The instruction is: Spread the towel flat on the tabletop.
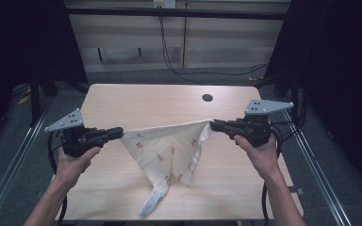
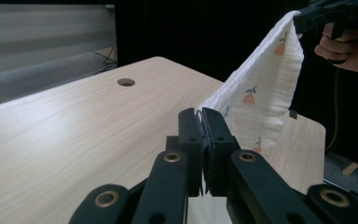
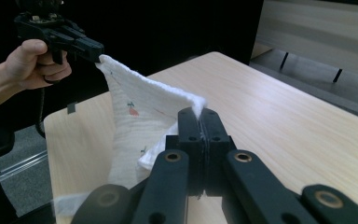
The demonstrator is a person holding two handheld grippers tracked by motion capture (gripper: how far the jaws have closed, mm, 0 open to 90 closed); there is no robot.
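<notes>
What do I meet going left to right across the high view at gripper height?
Grey plate → left gripper, shut on the cloth's corner → white printed cloth hanging between → right gripper, shut on the other corner → its grey plate.

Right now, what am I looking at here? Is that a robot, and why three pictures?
No robot: a person's hands hold two pistol-like tools. The high view looks down from above; the left gripper and right gripper each pinch a corner of a white cloth printed with small flowers, stretched between them over a wooden table. Its lower end sags onto the table. The other two pictures come from cameras riding on each tool, looking along its black jaws, shut on the cloth's edge.
</notes>
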